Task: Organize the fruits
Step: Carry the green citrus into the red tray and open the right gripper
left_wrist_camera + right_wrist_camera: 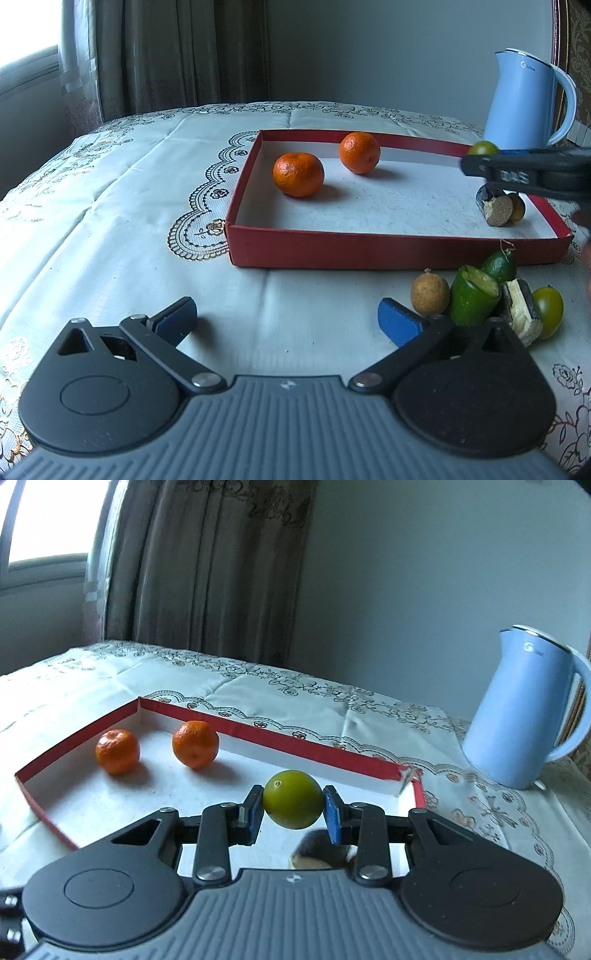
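Observation:
My right gripper (pixel 293 805) is shut on a round green fruit (pixel 293 799), held above the right part of the red tray (pixel 258 734). In the left wrist view that gripper (pixel 480 157) reaches in from the right over the tray's (pixel 369 251) right end, the green fruit (pixel 483 147) showing just above it. Two oranges (pixel 298 174) (pixel 359 152) lie in the tray's far left part. My left gripper (pixel 286 319) hovers open over the cloth in front of the tray, nothing between its blue pads.
A cut piece with a pale face (pixel 495 206) and a small green fruit (pixel 517 208) lie at the tray's right end. Before the tray sit a brown fruit (pixel 430 292), green cut fruit (pixel 474 295), another green fruit (pixel 548 312). A blue kettle (pixel 524 99) stands back right.

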Demonstrator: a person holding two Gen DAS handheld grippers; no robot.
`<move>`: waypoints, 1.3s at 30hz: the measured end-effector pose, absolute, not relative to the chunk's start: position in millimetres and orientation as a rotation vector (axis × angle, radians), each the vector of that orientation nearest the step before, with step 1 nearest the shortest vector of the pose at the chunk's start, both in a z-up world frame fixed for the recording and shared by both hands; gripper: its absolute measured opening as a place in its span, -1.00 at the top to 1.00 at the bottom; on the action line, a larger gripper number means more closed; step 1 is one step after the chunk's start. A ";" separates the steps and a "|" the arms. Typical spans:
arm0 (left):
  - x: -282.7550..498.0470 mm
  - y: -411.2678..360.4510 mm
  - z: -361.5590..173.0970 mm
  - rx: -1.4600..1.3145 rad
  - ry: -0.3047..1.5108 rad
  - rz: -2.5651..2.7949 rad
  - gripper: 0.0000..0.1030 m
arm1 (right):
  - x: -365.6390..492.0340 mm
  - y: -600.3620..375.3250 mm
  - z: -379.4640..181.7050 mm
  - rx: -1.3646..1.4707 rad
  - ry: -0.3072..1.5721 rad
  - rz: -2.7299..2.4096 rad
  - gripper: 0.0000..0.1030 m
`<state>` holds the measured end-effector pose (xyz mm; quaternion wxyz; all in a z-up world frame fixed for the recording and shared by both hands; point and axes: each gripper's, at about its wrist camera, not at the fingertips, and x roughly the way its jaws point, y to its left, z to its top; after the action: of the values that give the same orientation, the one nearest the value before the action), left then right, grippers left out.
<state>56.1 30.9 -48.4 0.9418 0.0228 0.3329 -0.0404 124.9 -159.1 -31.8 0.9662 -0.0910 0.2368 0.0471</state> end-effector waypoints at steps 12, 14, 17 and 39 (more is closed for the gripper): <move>56.1 31.1 -48.3 0.046 0.679 -0.083 -1.00 | 172.4 -148.6 -47.9 -0.173 0.609 0.083 0.35; 56.1 31.2 -48.3 0.046 0.679 -0.083 -1.00 | 174.1 -148.1 -48.7 -0.177 0.615 0.084 0.35; 56.2 31.3 -48.3 0.046 0.679 -0.083 -1.00 | 178.2 -147.4 -50.7 -0.189 0.651 0.080 0.35; 56.2 31.7 -48.2 0.046 0.679 -0.083 -1.00 | 132.3 -161.8 -28.7 -0.141 0.521 0.105 -0.41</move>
<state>56.2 31.7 -48.2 0.9418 0.0223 0.3328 -0.0409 132.3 -161.8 -28.7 0.9625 -0.0697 0.2572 0.0518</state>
